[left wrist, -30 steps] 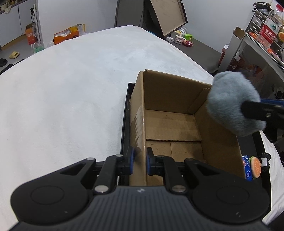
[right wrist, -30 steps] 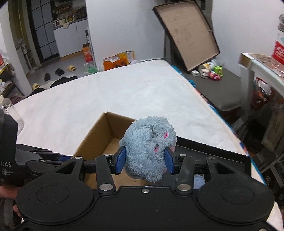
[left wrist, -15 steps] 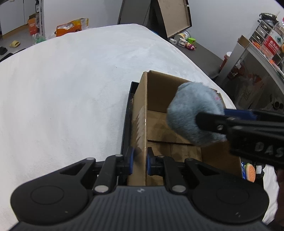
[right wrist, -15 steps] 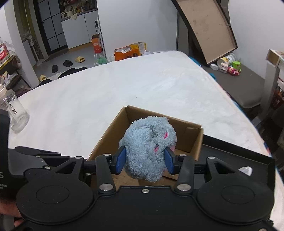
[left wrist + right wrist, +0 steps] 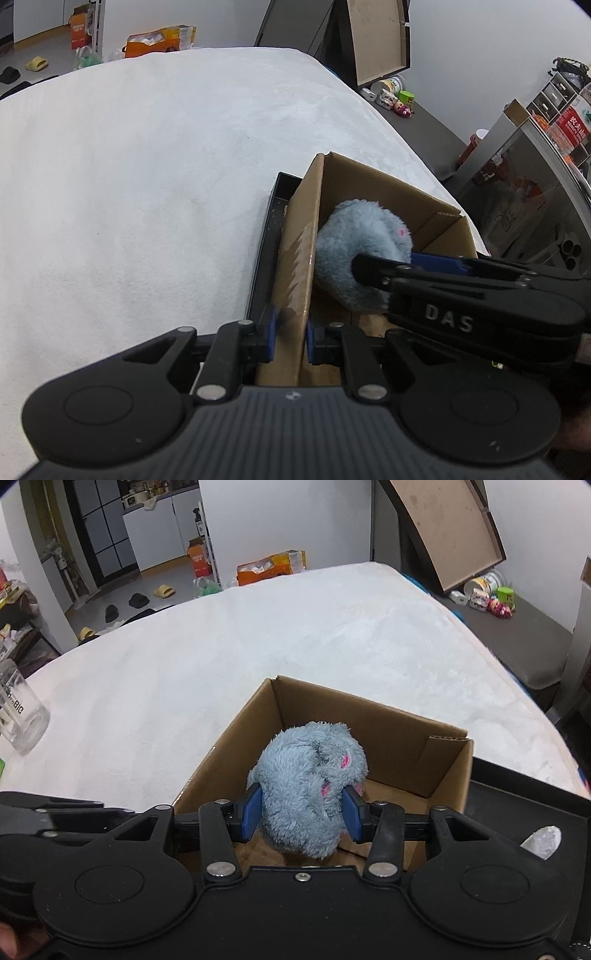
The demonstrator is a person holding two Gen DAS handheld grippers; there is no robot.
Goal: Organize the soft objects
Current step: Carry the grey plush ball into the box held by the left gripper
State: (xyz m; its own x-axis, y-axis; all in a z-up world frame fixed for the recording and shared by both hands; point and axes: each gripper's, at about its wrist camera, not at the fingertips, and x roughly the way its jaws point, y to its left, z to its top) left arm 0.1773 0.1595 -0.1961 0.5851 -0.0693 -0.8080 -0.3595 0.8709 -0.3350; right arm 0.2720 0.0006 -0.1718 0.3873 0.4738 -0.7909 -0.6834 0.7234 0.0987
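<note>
An open cardboard box (image 5: 373, 192) (image 5: 369, 716) stands in a black tray (image 5: 266, 236) on a white padded table. My left gripper (image 5: 289, 334) is shut on the box's left wall near its front corner. My right gripper (image 5: 301, 814) is shut on a fluffy grey-blue plush toy (image 5: 310, 775) with pink marks and holds it low inside the box. In the left wrist view the plush toy (image 5: 354, 251) sits against the left wall, with the right gripper's fingers (image 5: 384, 269) reaching in from the right.
A clear glass jar (image 5: 18, 709) stands at the table's left edge. A crumpled white object (image 5: 543, 843) lies in the tray (image 5: 517, 797) right of the box. Shelves with bottles stand at the right (image 5: 565, 122). Floor clutter lies beyond the table.
My right gripper has carried the plush toy from above the box's right rim leftward and down into the box. My left gripper has kept its hold on the box wall.
</note>
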